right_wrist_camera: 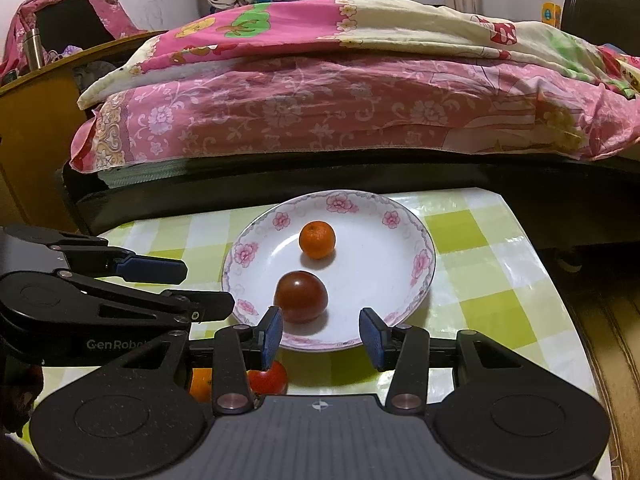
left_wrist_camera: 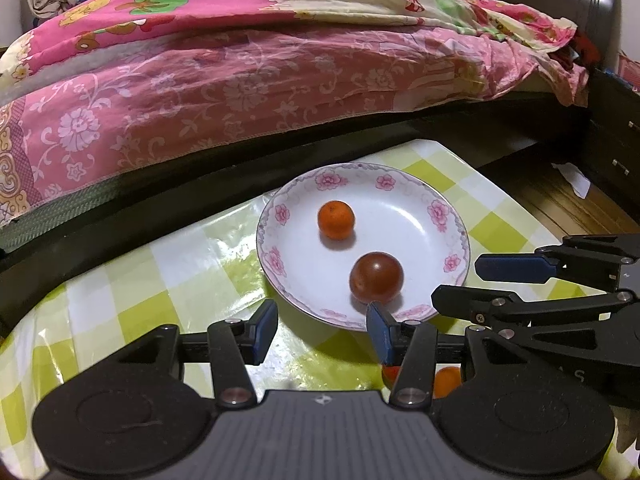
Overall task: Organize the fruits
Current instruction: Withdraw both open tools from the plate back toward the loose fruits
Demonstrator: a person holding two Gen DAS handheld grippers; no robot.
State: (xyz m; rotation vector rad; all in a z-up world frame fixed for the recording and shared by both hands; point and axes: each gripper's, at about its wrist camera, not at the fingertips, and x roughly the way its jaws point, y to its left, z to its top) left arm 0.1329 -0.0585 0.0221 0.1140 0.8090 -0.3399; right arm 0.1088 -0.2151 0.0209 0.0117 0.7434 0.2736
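A white flowered plate point(left_wrist_camera: 440, 216) point(right_wrist_camera: 400, 248) on the checked table holds a small orange point(left_wrist_camera: 336, 219) point(right_wrist_camera: 317, 239) and a dark red tomato point(left_wrist_camera: 376, 277) point(right_wrist_camera: 301, 297). My left gripper point(left_wrist_camera: 322, 330) is open and empty just before the plate's near rim. My right gripper point(right_wrist_camera: 320, 334) is open and empty at the plate's near rim, close to the tomato. Under the grippers lie another orange point(left_wrist_camera: 447, 381) point(right_wrist_camera: 201, 384) and a red tomato point(right_wrist_camera: 269, 378) point(left_wrist_camera: 391, 372), partly hidden.
The table has a green and white checked cloth point(left_wrist_camera: 160, 280) point(right_wrist_camera: 500, 272). A bed with pink bedding point(left_wrist_camera: 240, 80) point(right_wrist_camera: 340, 100) stands right behind the table. The right gripper shows in the left wrist view point(left_wrist_camera: 520, 280), the left gripper in the right wrist view point(right_wrist_camera: 160, 284).
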